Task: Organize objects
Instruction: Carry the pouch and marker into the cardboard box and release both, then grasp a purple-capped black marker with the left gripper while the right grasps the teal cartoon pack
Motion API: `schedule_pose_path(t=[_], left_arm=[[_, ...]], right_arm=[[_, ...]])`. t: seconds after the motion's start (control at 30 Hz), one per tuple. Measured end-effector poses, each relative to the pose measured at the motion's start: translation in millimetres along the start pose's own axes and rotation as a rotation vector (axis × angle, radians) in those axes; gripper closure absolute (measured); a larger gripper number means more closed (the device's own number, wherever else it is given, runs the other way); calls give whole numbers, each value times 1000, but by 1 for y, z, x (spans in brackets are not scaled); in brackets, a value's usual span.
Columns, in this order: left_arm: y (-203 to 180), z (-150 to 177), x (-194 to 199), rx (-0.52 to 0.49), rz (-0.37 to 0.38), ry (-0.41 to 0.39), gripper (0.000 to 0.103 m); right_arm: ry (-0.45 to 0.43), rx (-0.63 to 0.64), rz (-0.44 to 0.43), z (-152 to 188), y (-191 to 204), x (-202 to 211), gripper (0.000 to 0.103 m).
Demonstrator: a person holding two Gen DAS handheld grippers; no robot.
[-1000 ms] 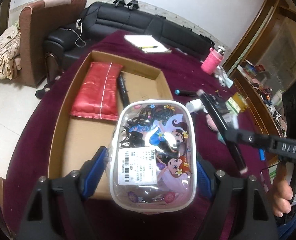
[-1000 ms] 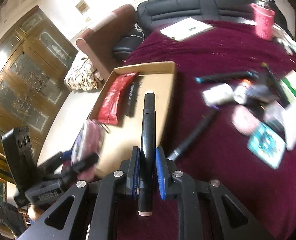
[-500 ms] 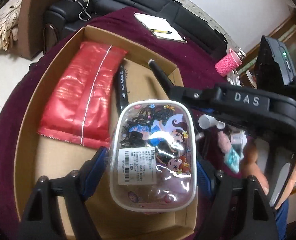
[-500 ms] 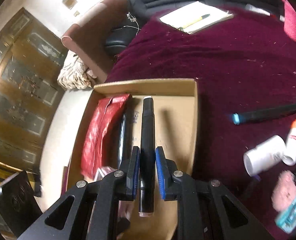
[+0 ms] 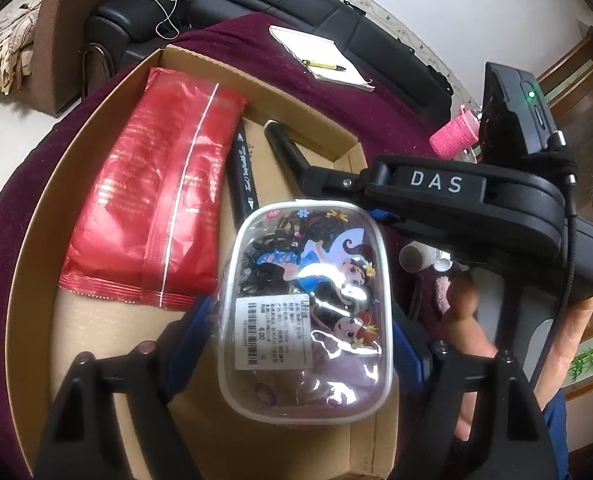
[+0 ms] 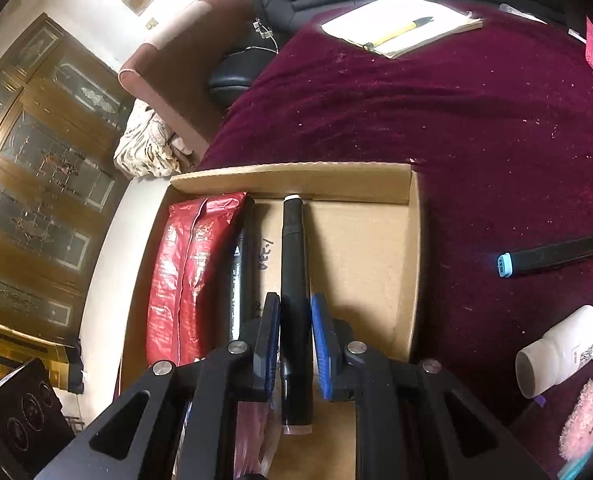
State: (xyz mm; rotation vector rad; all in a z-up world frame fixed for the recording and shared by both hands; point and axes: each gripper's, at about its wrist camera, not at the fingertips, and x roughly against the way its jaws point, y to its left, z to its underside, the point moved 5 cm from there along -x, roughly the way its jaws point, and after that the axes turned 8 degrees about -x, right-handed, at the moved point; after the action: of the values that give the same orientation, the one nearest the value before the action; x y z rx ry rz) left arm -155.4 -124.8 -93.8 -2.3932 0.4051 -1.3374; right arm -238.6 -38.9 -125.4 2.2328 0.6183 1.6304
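Observation:
My left gripper (image 5: 300, 320) is shut on a clear cartoon-printed pouch (image 5: 308, 312) of hair ties, held over the near part of the cardboard tray (image 5: 28, 248). My right gripper (image 6: 292, 324) holds a black marker (image 6: 294, 264) low inside the same tray (image 6: 414, 264), pointing at the far wall; a thin gap shows at the right pad. The marker lies beside another black pen (image 6: 242, 276) and a red packet (image 6: 188, 276). In the left view the right gripper's body (image 5: 436, 196) reaches in from the right with the marker (image 5: 286, 148).
On the maroon tablecloth (image 6: 436, 112) to the right lie a blue-capped black pen (image 6: 556, 256), a white bottle (image 6: 556, 348) and a pink fluffy item (image 6: 584, 420). A notepad with a yellow pen (image 6: 400, 32) and a pink cup (image 5: 454, 136) sit at the far side.
My right gripper moved left and down, bringing the black marker from the cloth into the tray beside the other pen. My left gripper moved forward over the tray with the pouch.

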Motion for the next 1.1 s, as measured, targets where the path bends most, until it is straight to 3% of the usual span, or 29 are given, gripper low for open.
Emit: schedule_pose_path(t=[0.3,0.63,0.93,1.1], left_arm=[[1,0,5,13,20,-3,20],[-9,10,17,0,27,-23,20],[-41,23,27,-60,25,-30,20],[-72,28,31,-142,10,-36,20]], right_arm=[[-13,-20,-35,5,-3,14,83],[-62,-13,-80,32,-19,68,83],[-83,-60,-126,78,-62,110,83],[-141,-65,-137,106,-95,146,83]])
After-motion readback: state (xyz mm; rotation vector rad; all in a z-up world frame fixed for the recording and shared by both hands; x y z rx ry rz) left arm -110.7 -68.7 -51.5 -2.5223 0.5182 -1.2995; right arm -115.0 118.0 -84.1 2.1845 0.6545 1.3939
